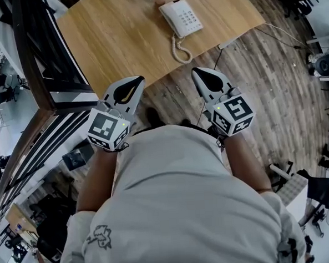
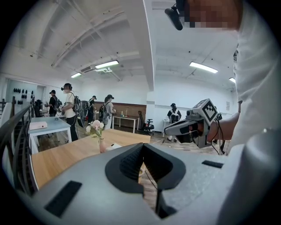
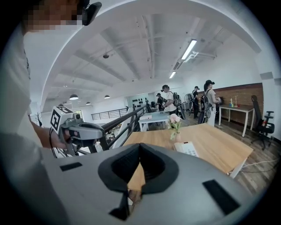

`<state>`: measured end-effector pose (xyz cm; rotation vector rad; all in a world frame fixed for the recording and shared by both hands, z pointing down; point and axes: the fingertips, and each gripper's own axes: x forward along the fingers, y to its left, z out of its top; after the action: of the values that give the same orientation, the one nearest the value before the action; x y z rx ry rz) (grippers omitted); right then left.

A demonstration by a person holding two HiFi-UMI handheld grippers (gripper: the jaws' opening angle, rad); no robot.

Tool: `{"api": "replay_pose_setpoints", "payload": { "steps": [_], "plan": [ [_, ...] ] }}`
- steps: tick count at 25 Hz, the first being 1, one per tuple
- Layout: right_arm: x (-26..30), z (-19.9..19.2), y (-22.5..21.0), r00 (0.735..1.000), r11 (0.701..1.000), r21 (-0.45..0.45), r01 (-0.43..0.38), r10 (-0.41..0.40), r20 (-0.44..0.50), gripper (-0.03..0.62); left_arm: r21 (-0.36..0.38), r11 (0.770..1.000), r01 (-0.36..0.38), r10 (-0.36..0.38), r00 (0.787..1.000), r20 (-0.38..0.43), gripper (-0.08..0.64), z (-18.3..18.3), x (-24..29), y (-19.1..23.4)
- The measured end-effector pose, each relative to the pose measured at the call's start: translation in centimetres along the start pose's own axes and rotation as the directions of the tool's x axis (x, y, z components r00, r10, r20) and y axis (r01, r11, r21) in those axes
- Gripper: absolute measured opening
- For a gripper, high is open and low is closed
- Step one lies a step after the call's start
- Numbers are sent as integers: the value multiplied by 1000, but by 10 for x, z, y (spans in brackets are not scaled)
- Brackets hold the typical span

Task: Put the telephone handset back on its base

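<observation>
head view first: the white telephone [image 1: 182, 17] sits at the far end of the wooden desk [image 1: 120, 36], its curly cord [image 1: 180, 50] trailing off the near edge of the set towards the person. what looks like the handset [image 1: 169, 21] lies along the telephone's left side, long axis pointing away from the person and leaning a touch to the right, though from here i cannot tell whether it is seated in its cradle or only resting there. the left gripper [image 1: 138, 78] and the right gripper [image 1: 196, 71] both hover at the desk's near edge, well apart from the set, jaws clenched tip to tip with nothing in them. the telephone lies straight ahead and just left of the right gripper's line, so the right hand is the nearer one. over to the left gripper view: jaws pressed together and empty, the desk stretching out beyond them, a vase of flowers [image 2: 99, 134] standing on it, and the right gripper off to the side at much the same height. now the right gripper view: jaws closed on nothing again, and there is the telephone up and to the right of the tips, beside the vase, with bare desk in between. my read is that the reach has hardly begun, and the right jaws must open before they can take the handset across its narrow middle.
</observation>
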<state>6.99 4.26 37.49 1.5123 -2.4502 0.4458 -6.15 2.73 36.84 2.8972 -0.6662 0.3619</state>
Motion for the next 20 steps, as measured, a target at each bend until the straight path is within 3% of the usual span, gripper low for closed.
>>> {"api": "replay_pose_setpoints", "payload": {
  "steps": [20],
  "plan": [
    [-138, -33, -19, 987, 984, -97, -147, 151, 44, 6, 7, 993, -119, 118, 991, 57, 6, 16, 31, -142]
  ]
}}
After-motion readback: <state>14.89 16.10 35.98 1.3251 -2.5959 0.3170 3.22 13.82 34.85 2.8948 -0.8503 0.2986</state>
